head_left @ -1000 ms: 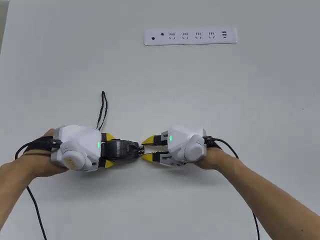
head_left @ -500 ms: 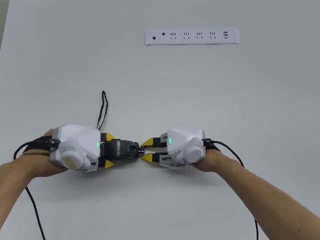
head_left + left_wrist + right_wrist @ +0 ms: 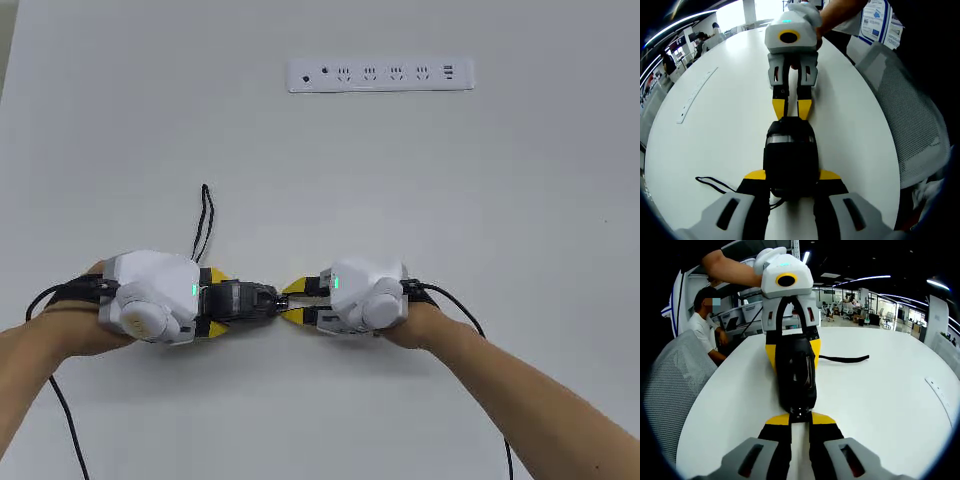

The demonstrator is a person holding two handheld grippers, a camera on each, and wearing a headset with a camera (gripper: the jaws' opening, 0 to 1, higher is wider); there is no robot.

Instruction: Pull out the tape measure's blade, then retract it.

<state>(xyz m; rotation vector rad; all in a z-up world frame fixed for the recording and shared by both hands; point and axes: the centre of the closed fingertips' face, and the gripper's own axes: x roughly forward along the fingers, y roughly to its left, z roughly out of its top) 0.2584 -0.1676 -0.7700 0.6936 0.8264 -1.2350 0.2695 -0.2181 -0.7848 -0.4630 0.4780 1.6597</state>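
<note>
On the counter (image 3: pixel 450 200), tape measure (image 3: pixel 245 300) between left tongs (image 3: pixel 218 301) and right tongs (image 3: pixel 292 300); power strip (image 3: pixel 380 74) well behind

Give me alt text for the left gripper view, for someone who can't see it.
The left gripper clamps a black tape measure between its yellow-tipped jaws, over a white table. Facing it, the white right gripper has its yellow-tipped jaws closed on the tape measure's front end. A thin black strap trails off beside the case.

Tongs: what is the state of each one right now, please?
Left tongs: closed on the tape measure.
Right tongs: closed on the blade tip.
</note>
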